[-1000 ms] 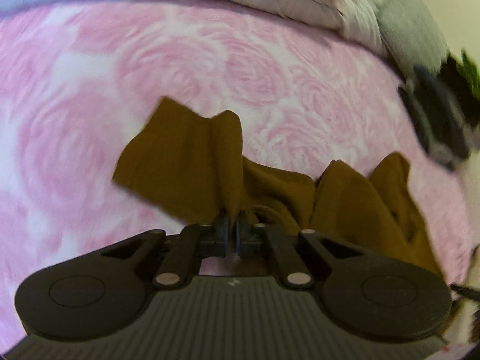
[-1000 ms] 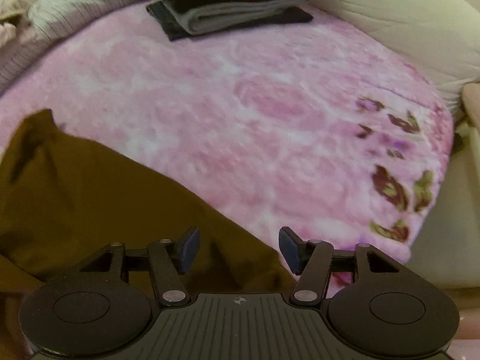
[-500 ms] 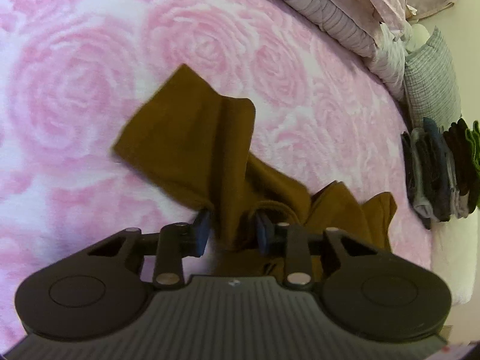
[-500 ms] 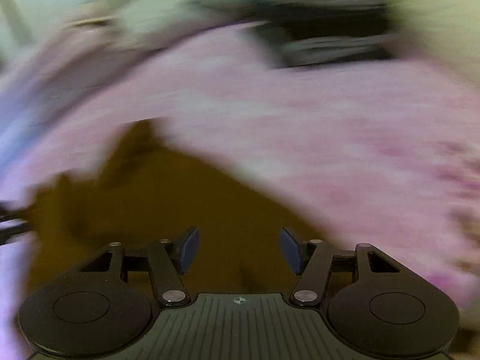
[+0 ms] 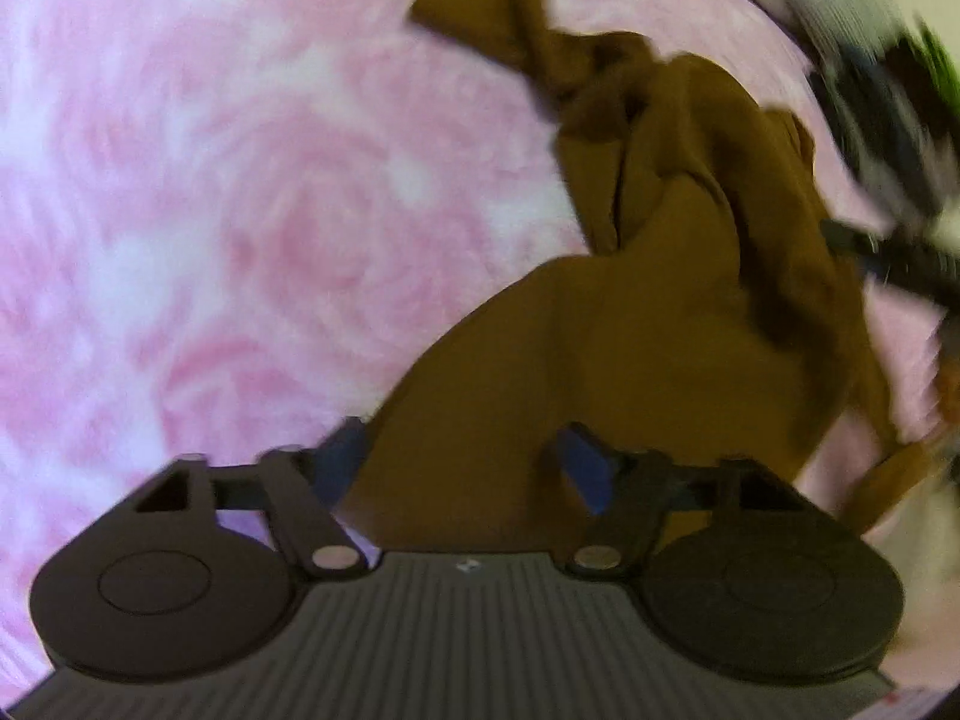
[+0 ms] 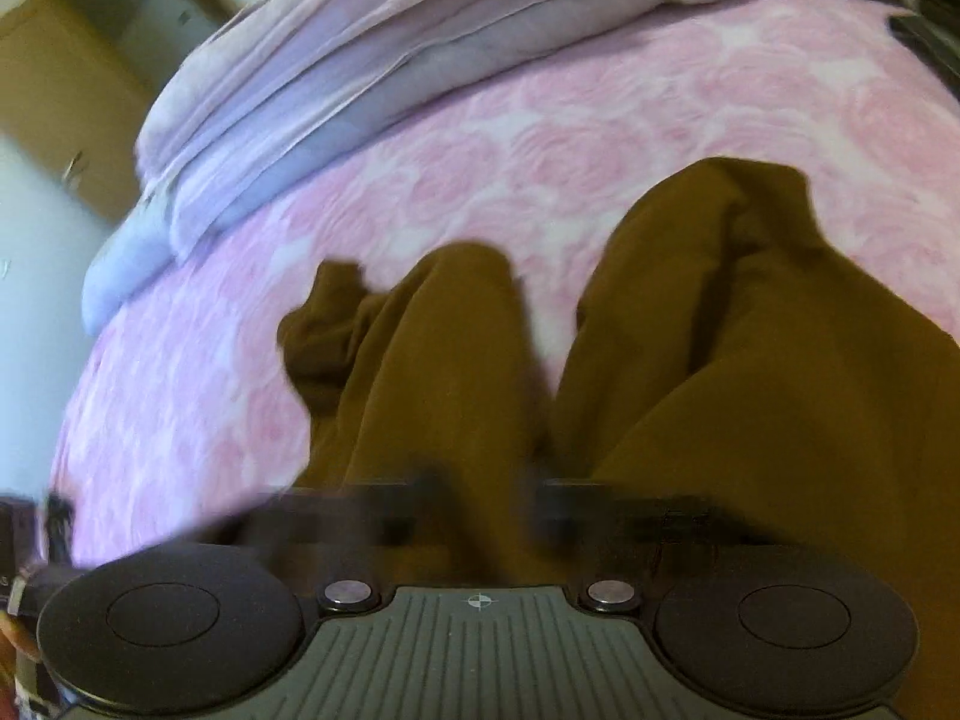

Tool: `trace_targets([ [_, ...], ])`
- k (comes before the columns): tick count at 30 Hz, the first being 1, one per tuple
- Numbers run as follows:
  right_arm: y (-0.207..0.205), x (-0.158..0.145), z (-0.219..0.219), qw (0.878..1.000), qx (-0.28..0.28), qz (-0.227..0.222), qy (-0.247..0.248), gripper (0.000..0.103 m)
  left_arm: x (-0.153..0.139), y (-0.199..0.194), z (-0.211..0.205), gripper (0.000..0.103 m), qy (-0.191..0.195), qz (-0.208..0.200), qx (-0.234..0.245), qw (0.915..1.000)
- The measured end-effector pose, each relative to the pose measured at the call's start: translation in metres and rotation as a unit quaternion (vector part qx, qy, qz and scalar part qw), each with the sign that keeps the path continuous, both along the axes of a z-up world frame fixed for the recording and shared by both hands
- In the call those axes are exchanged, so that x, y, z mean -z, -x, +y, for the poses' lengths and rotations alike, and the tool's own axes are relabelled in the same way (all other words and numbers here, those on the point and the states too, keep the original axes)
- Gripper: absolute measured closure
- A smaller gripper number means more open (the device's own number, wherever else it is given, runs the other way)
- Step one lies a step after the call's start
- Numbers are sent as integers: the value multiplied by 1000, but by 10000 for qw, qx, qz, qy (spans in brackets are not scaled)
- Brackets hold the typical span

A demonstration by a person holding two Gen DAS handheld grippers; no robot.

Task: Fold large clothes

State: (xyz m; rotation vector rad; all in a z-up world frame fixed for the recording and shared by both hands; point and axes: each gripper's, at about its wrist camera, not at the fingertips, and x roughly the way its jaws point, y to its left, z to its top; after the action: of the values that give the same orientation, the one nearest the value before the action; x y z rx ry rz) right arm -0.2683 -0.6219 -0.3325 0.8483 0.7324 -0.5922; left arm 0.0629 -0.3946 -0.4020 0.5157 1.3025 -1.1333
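Note:
A brown garment (image 5: 660, 300) lies crumpled on the pink rose bedspread (image 5: 240, 210). My left gripper (image 5: 462, 456) hangs over the garment's near edge. Its jaws are opening, and the cloth lies loose between the blue pads (image 5: 585, 462) without being pressed. In the right wrist view the same brown garment (image 6: 750, 360) rises in two humps in front of my right gripper (image 6: 486, 498). The right fingers are smeared by motion. They have come together with a fold of brown cloth between them.
Folded lilac and white bedding (image 6: 360, 60) runs along the far side of the bedspread (image 6: 480, 138). A blurred stack of dark folded clothes (image 5: 888, 108) lies beyond the garment at the upper right. A wall and a door frame (image 6: 72, 90) stand past the bed's left end.
My left gripper went from shut on a fold to wide apart and slid along the garment. My right gripper swung round toward the bedding and its open jaws closed over the cloth.

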Motion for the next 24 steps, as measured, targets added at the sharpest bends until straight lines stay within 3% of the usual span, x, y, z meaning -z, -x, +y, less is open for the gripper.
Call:
trace_targets([
  [1, 4, -2, 7, 9999, -20, 42, 117, 103, -2, 11, 1, 82, 49, -268, 272, 9993],
  [2, 13, -9, 19, 9995, -55, -40, 294, 103, -4, 16, 2, 101, 141, -221, 341, 9991],
  [4, 34, -24, 45, 9981, -113, -175, 584, 103, -10, 15, 9, 101, 289, 106, 162, 9994],
  [7, 84, -53, 92, 9964, -138, -244, 798, 103, -36, 22, 32, 101, 770, 120, 334, 9964],
  [9, 118, -66, 130, 9960, -284, 107, 841, 103, -53, 25, 54, 101, 1040, 485, 308, 9929],
  [11, 143, -64, 157, 9953, -449, 597, 622, 103, -59, 36, 70, 101, 890, 896, 648, 9899],
  [14, 175, -31, 177, 9833, -350, 1776, -182, 102, -50, 70, 81, 95, 131, 1249, 1521, 9803],
  [16, 189, -10, 174, 9644, -322, 2555, -603, 100, -47, 83, 79, 94, -221, 1053, 1935, 9752],
  [18, 199, -10, 160, 9596, -132, 2756, -553, 86, -54, 76, 64, 92, -108, 885, 1895, 9778],
  [20, 209, -23, 134, 9662, 221, 2553, -285, 51, -65, 57, 36, 77, 236, 591, 1710, 9832],
  [22, 217, -37, 105, 9732, 710, 2185, 119, 47, -75, 46, -7, 66, 666, 132, 1848, 9804],
  [24, 221, -45, 68, 9760, 1099, 1835, 400, 46, -80, 47, -52, 61, 1074, -128, 2086, 9720],
])
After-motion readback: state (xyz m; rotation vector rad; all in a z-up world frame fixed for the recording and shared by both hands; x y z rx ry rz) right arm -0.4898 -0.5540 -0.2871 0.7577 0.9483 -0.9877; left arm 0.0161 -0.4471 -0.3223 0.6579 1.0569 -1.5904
